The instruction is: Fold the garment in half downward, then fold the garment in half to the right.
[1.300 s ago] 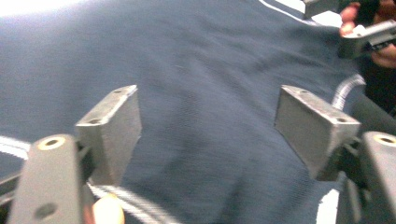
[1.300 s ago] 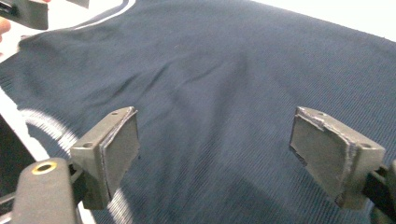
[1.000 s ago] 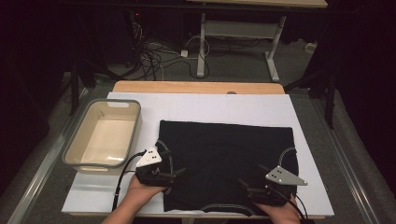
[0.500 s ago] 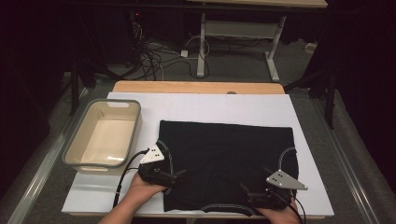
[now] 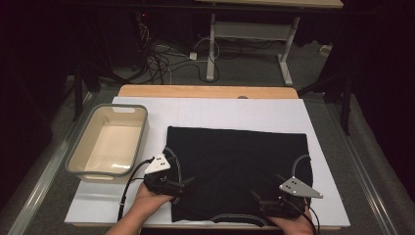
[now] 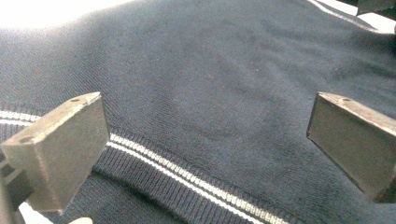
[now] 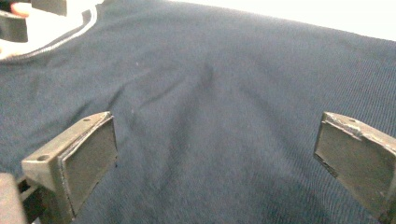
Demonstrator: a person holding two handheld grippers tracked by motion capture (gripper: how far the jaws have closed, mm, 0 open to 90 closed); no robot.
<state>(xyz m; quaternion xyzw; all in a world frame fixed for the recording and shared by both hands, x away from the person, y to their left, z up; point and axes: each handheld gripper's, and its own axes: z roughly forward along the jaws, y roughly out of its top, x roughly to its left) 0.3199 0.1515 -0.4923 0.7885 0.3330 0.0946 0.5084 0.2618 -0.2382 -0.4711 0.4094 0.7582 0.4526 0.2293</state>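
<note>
1. At the left of the high view the beige bin [image 5: 107,142] sits empty on the white surface [image 5: 235,110], just beside the garment, likely where it ends up.
2. My left gripper [image 5: 178,185] hovers at the lower left of the dark sweater [image 5: 240,171], jaws wide apart over the striped ribbed band [image 6: 187,175], nothing pinched. I judge it's lined up to take that edge.
3. The sweater lies flat across the middle, ready for folding.
4. My right gripper [image 5: 262,199] at lower right is spread open too, low over plain knit, holding nothing.
</note>
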